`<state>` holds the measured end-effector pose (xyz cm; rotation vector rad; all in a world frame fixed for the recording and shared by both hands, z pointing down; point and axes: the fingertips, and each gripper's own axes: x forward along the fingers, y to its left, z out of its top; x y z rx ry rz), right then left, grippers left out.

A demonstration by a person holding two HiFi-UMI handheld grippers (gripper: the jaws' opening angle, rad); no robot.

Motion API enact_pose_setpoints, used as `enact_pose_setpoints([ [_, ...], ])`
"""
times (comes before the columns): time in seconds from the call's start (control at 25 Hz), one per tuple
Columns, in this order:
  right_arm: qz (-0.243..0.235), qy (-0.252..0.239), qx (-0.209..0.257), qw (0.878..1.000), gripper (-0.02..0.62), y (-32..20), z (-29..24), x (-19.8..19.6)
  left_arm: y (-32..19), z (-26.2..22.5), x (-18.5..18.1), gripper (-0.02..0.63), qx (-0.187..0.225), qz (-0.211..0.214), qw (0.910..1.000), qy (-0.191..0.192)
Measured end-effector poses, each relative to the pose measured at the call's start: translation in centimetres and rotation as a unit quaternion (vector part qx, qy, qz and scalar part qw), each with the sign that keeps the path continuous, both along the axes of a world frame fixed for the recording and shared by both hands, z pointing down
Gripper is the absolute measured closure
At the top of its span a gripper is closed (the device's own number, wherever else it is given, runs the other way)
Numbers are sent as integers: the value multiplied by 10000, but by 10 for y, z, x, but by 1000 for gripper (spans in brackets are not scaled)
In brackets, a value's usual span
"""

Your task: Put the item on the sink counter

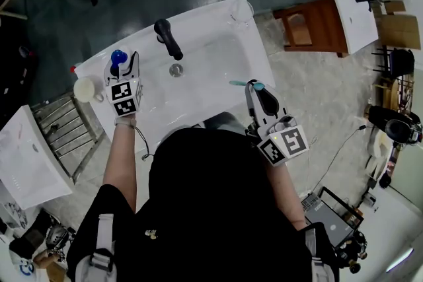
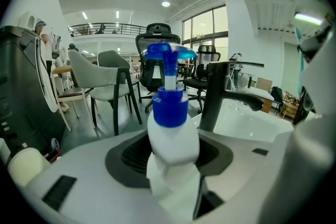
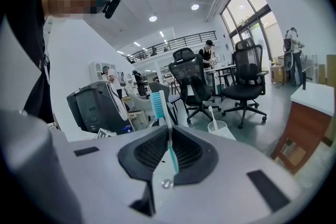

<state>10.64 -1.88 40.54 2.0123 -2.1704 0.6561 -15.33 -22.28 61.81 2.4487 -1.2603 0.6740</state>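
The left gripper point(image 2: 173, 173) pinched a probably light, slippery pump bottle point(image 2: 173, 139) by its body; the right gripper point(image 3: 169, 160) clamped a thin toothbrush point(image 3: 159, 105) by its handle.

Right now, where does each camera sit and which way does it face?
Head view: on the person's head, looking steeply down at the white sink; forearms, left claw and right claw show.
Left gripper view: rides the left claw, looking along jaws shut on a pump bottle, toward the faucet.
Right gripper view: rides the right claw, jaws shut on a toothbrush, facing office chairs.
Shared: head and left gripper views both show the faucet.
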Motion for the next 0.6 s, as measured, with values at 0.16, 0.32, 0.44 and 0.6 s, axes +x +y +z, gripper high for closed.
enact_pose_setpoints([
  [0.16, 3, -15, 3, 10000, 549, 1, -1, 1, 1, -1, 1, 385, 76, 54, 9999, -102],
  [0.32, -17, -28, 8, 10000, 549, 2, -1, 1, 1, -1, 2, 385, 134, 36, 9998, -160],
  [0.44, -25, -38, 24, 10000, 549, 3, -1, 2, 1, 0, 2, 385, 164, 14, 9997, -190],
  [0.6, -32, -55, 33, 10000, 549, 4, 0, 2, 0, -4, 2, 385, 257, -13, 9994, -231],
])
